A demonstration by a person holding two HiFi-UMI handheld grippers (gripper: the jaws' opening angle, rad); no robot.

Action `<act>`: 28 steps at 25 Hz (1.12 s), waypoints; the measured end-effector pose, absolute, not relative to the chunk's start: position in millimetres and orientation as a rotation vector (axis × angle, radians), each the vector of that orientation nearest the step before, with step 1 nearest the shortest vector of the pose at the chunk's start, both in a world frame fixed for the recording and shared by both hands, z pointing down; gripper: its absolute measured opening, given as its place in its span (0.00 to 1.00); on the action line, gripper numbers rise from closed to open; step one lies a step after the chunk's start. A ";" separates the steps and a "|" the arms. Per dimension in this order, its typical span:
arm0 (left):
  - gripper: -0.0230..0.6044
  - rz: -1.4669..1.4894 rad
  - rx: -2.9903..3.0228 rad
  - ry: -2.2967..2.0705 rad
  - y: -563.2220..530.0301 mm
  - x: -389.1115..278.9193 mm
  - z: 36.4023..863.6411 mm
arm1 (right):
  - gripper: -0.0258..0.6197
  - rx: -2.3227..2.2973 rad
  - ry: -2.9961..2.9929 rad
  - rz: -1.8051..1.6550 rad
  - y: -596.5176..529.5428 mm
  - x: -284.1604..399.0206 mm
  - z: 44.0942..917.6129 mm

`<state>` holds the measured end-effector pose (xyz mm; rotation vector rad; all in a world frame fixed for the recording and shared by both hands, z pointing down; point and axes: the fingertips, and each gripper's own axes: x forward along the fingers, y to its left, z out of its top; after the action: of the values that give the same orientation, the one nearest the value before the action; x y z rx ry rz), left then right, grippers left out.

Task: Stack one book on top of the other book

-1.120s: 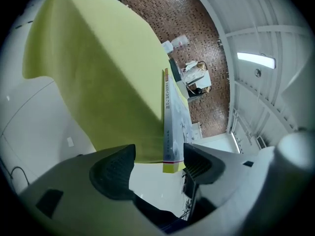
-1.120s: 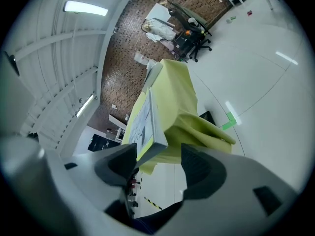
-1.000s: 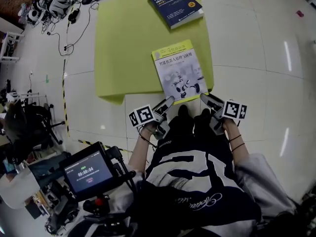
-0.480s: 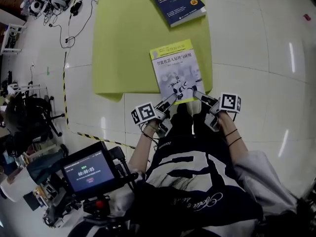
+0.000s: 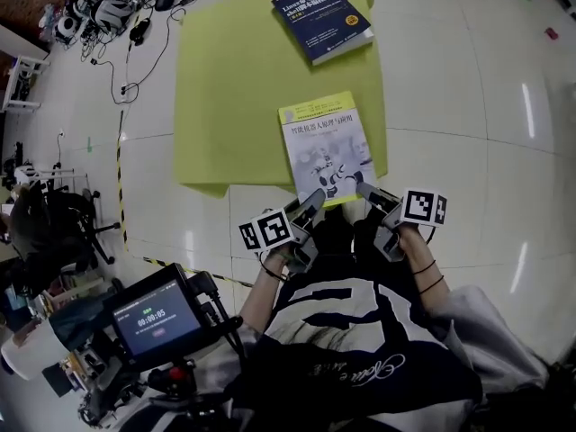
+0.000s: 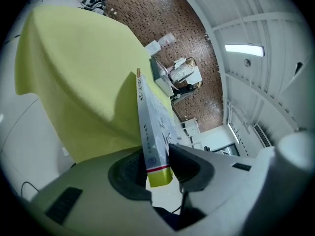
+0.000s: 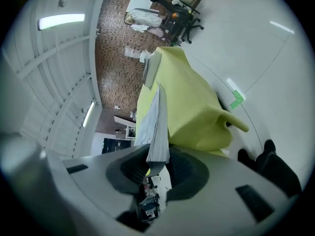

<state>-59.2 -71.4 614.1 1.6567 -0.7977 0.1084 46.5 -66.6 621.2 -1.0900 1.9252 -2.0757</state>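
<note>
The step in hand is the pick-up of the nearer book. The white book [image 5: 328,147] lies at the near right part of the green mat [image 5: 225,88], its near end reaching past the mat's edge over the pale floor [image 5: 468,115]. The left gripper [image 5: 310,205] has its near left corner and the right gripper [image 5: 369,192] its near right corner. Both pairs of jaws have just been closing, and each gripper view shows the pads pressed on the book's edge, narrow on the left and narrower on the right. In the left gripper view the book throws a shadow on the mat beneath it, so its near end seems to be off the surface. The blue book [image 5: 322,18] lies well apart at the far right corner of the mat, turned at a slant and untouched. The stack is therefore not yet begun. The next move calls for raising both hands together so the book stays level and does not sag or slip. Then it must be carried forward over the blue book, turned to match that slant, set down flat and let go.
</note>
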 end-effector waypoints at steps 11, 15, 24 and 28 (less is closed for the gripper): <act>0.22 0.052 1.784 -0.616 -39.7 -69.2 552.1 | 0.17 -1.183 1.952 -1.851 -21.3 33.8 548.5; 0.23 0.072 1.836 -0.563 -41.2 -64.5 548.3 | 0.18 -1.233 1.992 -1.759 -19.7 34.7 538.0; 0.24 0.017 2.012 -0.528 -81.7 -44.6 495.4 | 0.18 -1.263 2.116 -1.523 -59.0 53.2 481.4; 0.24 -0.031 2.047 -0.559 -142.4 -19.5 486.5 | 0.18 -1.226 2.192 -1.436 -123.9 78.7 469.7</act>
<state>-19.5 -142.4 486.5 2.0470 -0.5588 -0.0313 78.7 -123.9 469.7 -1.2262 2.1922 -1.4364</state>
